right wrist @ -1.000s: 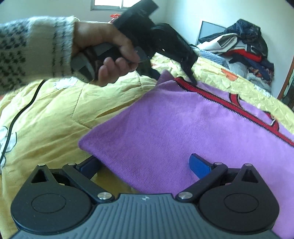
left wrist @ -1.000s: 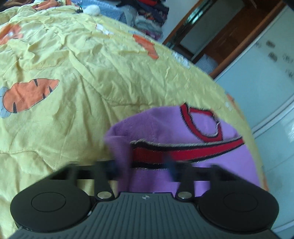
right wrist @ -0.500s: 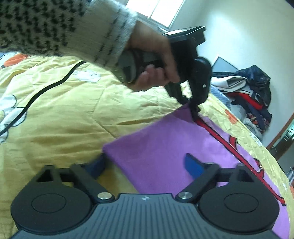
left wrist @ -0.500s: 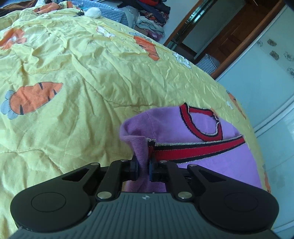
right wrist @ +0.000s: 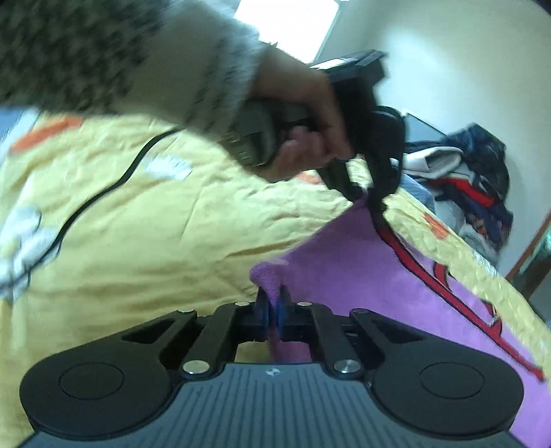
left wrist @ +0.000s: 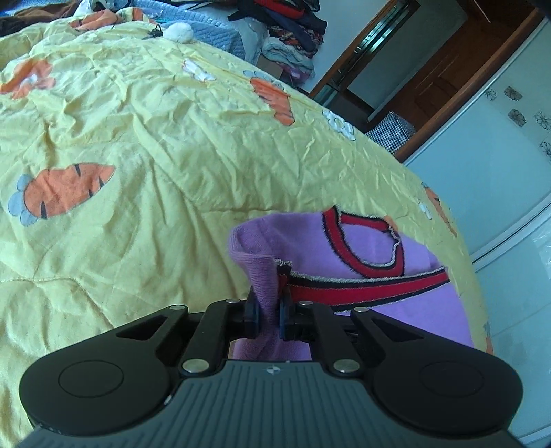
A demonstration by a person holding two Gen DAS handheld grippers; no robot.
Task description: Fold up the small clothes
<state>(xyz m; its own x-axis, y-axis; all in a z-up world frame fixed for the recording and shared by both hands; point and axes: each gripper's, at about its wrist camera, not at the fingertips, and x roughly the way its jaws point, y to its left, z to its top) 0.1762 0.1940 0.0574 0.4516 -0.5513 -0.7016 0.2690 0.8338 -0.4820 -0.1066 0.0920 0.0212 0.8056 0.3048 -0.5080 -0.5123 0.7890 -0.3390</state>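
Left wrist view: your left gripper (left wrist: 268, 318) has its jaws clamped on the purple garment's (left wrist: 372, 241) corner at lower centre; your right gripper (right wrist: 272, 317), jaws just closing, pinches another corner.

garment (left wrist: 372, 241) on bedspread (left wrist: 172, 144) | clothes pile (left wrist: 289, 27) behind bed

A home bedroom: carrot-print yellow quilt (left wrist: 172, 144), heaped clothes (left wrist: 292, 31), wooden doorway (left wrist: 447, 62).

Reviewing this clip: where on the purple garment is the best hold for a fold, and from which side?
At its two near corners, coming in low from the edge that faces each camera. The purple garment lies flat on the yellow quilt, so only corners pinch up. The left gripper and the right gripper are each already shut on one.
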